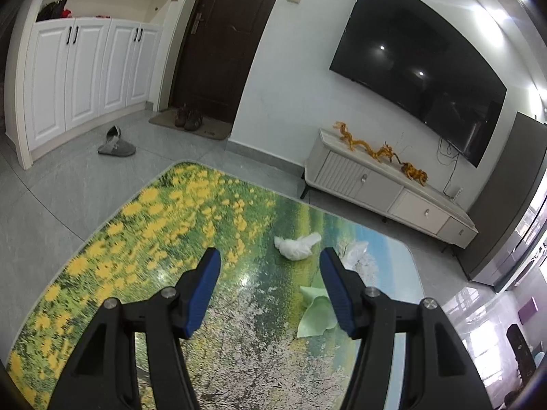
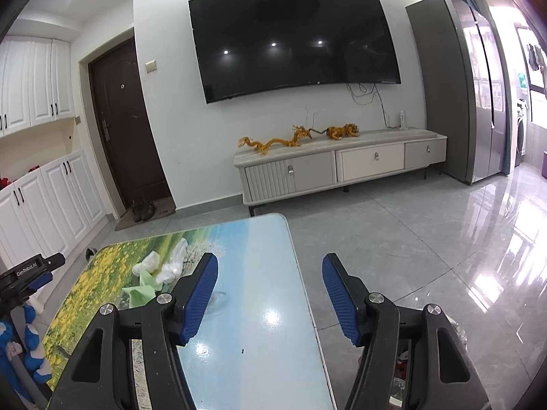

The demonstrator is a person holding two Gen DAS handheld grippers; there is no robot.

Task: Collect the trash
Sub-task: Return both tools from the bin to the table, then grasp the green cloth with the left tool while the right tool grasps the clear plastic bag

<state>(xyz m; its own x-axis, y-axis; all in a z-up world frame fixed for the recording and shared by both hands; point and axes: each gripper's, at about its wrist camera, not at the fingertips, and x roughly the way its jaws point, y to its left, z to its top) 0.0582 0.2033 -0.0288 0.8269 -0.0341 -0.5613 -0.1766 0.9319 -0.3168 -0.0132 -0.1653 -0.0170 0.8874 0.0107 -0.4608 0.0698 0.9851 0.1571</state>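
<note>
A table [image 1: 136, 239] with a printed meadow top holds the trash. A crumpled white tissue [image 1: 297, 247] lies ahead of my left gripper [image 1: 270, 256], which is open and empty above the tabletop. A clear plastic wrapper [image 1: 354, 251] and a pale green paper [image 1: 316, 311] lie beside its right finger. In the right wrist view the tissue [image 2: 150, 263], wrapper [image 2: 172, 270] and green paper [image 2: 142, 290] sit to the left of my right gripper [image 2: 270, 259]. That gripper is open and empty over the table's blue end [image 2: 256, 341].
A TV cabinet [image 2: 342, 167] with an orange dragon figure [image 2: 273, 141] stands under a wall TV [image 2: 290, 41]. A grey fridge [image 2: 471, 102] is at the right, a dark door [image 1: 222, 41] and white cupboards [image 1: 85, 75] at the left. A slipper [image 1: 116, 143] lies on the tiled floor. A blue-gloved hand [image 2: 32, 345] shows at the left edge.
</note>
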